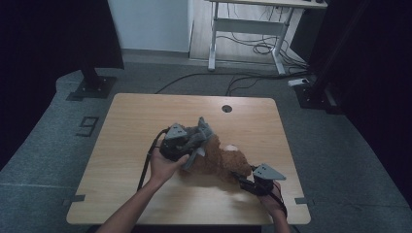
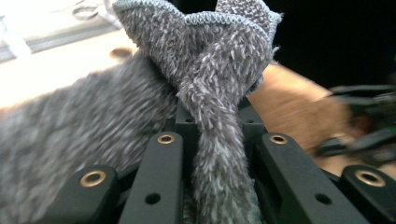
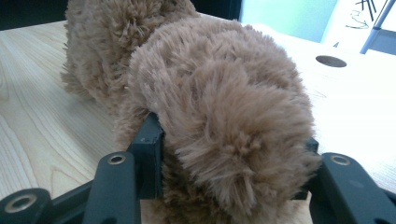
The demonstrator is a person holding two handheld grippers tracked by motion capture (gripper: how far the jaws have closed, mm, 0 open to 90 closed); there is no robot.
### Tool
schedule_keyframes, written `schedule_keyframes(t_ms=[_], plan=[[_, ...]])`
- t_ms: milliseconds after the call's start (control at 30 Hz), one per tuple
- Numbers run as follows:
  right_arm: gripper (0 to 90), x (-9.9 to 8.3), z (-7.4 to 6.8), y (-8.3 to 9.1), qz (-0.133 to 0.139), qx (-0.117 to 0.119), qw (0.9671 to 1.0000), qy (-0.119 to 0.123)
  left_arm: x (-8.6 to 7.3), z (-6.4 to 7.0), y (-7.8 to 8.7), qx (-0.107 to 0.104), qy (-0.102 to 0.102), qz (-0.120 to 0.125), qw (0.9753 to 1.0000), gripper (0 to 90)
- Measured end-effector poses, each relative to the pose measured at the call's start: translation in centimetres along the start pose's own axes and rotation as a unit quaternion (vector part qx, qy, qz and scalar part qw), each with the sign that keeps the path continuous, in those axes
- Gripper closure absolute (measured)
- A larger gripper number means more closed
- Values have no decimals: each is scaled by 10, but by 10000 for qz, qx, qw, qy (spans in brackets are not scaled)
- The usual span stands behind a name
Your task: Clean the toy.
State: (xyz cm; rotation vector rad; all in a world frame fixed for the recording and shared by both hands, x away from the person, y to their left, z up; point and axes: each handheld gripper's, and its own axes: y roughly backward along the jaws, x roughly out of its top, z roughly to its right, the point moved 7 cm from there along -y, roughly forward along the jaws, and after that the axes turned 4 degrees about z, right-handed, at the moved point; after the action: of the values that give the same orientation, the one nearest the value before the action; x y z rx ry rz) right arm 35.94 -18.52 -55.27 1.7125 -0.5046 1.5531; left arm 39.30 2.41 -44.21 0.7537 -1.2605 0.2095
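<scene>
Pinching a twisted strand of grey fleece cloth [image 2: 219, 140], left gripper [image 2: 219, 154] with jaws drawn nearly together on the fabric, fibres packed in the narrow gap between them. Seen from the high view at about 10 o'clock of the bench's middle, left gripper [image 1: 187, 141] held in the left hand [image 1: 165, 165], cloth [image 1: 201, 128] bunched and rising just past it toward 12 o'clock. Clamped on a limb of the brown plush toy [image 3: 219, 107], right gripper [image 3: 229, 154] with jaws set moderately apart, each pressing into the fur on either side, the plush bulging over and between them. From above, right gripper [image 1: 243, 179] at roughly 4 o'clock of the bench's middle, gripped by the right hand [image 1: 274, 201] close to the near edge.

Lying between both grippers, plush toy [image 1: 218, 160], touching the grey cloth at its 10 o'clock end and the right gripper at its 4 o'clock end, body resting on the bench [image 1: 126, 145]. Bare wood wide open toward 9 o'clock and toward 12 o'clock, up to the round cable hole [image 1: 227, 108] near the far edge. Less room toward 3 o'clock, and little toward 6 o'clock, where the right hand sits near the bench's rim. Beyond the far edge, grey floor [image 1: 160, 73] with black cables [image 1: 252, 48] and a white desk frame [image 1: 248, 29].
</scene>
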Motion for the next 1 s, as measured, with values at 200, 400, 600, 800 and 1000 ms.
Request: schedule_keyframes(t_ms=[200,400,600,800,1000], plan=[[459,0,0,0,-12,6,10000,-42,7,53,-38,-449,-323,-215,9982,762],[458,-1,2,0,-26,-5,10000,-74,-5,62,-73,-497,-336,-503,9969,758],[458,0,1,-1,-17,25,10000,-34,-2,53,-58,-491,-153,-284,9983,759],[459,1,2,-3,-14,33,9999,-129,5,83,-53,-848,-422,-207,9953,760],[458,1,1,-3,-34,30,9999,-117,-14,86,-82,-715,-563,-731,9932,756]])
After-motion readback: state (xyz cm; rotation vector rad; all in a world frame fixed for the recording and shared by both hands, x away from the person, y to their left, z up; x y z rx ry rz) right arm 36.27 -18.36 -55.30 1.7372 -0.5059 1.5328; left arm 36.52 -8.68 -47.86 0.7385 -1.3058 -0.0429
